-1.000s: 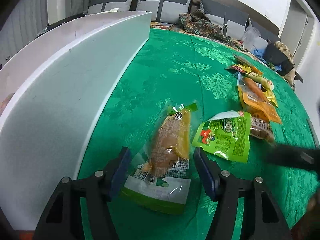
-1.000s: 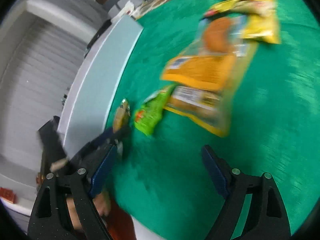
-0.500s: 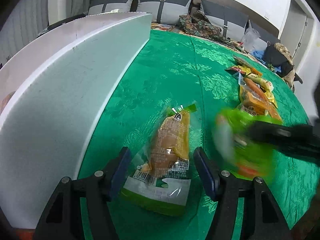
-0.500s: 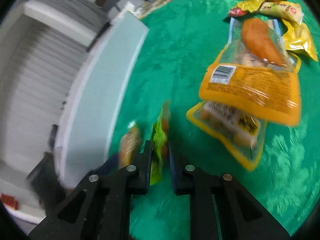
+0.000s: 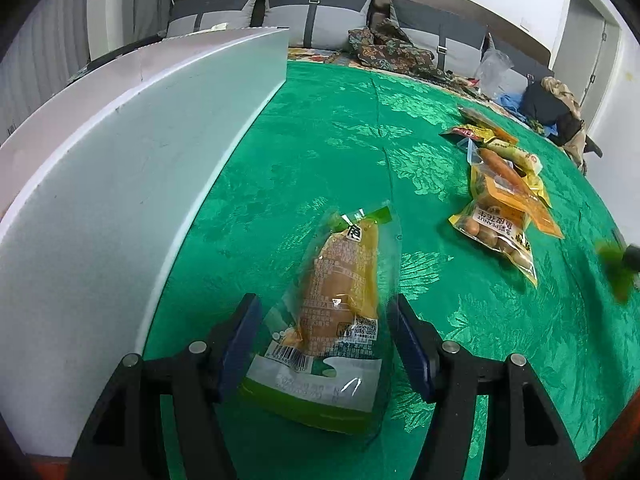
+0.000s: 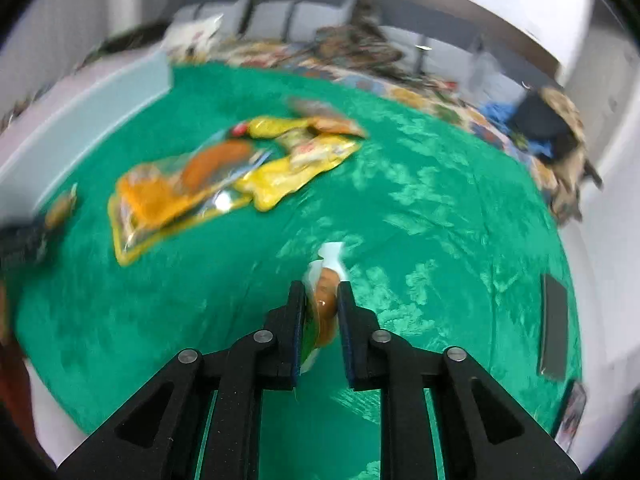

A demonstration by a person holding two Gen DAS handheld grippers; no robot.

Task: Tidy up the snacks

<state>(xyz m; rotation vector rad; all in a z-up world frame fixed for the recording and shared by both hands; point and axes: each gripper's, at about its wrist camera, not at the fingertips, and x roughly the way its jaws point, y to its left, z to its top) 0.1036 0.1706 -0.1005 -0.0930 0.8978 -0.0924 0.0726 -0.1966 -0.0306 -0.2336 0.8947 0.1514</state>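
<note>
My left gripper is closed to about half its width around a clear packet with a yellow-brown snack. The packet's edges meet both blue pads, low over the green tablecloth. My right gripper is shut on a green snack packet, seen edge-on with its white end sticking out past the fingertips. In the left wrist view that green packet is a blur at the far right edge.
A long white box wall runs along the left. A peanut packet, an orange sausage packet and yellow packets lie in a pile at the right. A black phone lies near the table's right edge. A sofa stands behind.
My right gripper closed on the green packet that lay beside the left gripper and carried it off to the right. The left gripper and its packet stayed still.
</note>
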